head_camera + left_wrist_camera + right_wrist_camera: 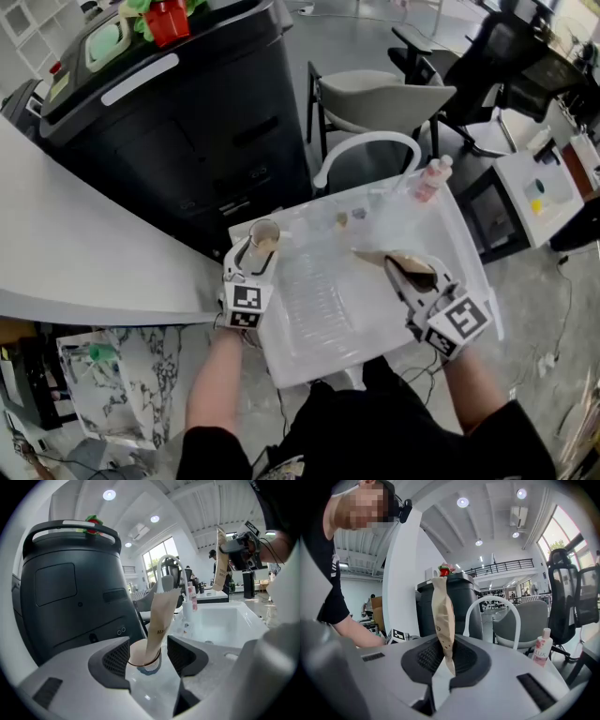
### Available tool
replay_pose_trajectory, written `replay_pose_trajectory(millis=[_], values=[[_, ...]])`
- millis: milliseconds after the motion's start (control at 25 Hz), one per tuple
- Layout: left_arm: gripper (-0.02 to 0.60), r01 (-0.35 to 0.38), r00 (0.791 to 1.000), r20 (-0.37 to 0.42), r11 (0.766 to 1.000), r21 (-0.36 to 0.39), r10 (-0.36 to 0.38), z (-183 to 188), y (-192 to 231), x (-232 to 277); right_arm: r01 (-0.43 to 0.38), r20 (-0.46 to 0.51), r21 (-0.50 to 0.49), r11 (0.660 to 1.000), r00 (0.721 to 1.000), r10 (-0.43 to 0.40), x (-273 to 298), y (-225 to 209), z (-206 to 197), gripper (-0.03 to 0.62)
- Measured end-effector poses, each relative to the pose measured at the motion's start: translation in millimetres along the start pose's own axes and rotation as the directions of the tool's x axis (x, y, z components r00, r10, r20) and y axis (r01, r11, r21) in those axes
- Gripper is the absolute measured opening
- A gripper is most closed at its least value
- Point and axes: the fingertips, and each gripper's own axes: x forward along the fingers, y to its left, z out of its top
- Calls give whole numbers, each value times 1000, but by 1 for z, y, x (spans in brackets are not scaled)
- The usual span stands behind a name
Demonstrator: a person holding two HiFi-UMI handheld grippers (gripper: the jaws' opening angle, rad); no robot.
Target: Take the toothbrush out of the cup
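A clear cup (264,238) stands on the white sink's (323,361) left rim. My left gripper (260,251) is shut on it. In the left gripper view the cup (140,654) sits between the pads, with one brown paper-wrapped toothbrush (158,620) upright in it. My right gripper (396,266) hangs over the basin's right side, shut on a second paper-wrapped toothbrush (375,257). In the right gripper view that wrapped toothbrush (442,616) rises from the closed jaws of the right gripper (449,660). It also shows high up in the left gripper view as a held wrapper (220,557).
A curved white faucet (367,145) arches over the back of the basin, and a pink bottle (432,178) stands at the back right corner. A large black machine (178,122) sits behind the cup. A grey chair (384,98) is beyond the sink, and a white counter (56,244) is on the left.
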Motion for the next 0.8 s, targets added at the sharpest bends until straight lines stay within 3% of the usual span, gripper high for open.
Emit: replay_pose_trajectory(millis=[240,400,560,800], values=[[227,18,1000,-3,1000,-4,-18,-3,0,14,10,-15,12,1000,1000,-10,9,-11,-6,28],[127,10,1000,3,1000,3,-10,0,1,16,8,-13,18,1000,1000,-8,14,-16,-6,28],[74,-6,1000,7,1000,7,6,3,3,16,5,-8,22,1000,1000,-5,15,-20,-6,28],[51,-36,999,32,999,-19,36,16,4,9,-6,6,23,1000,1000,6,13,-24,-4,28]])
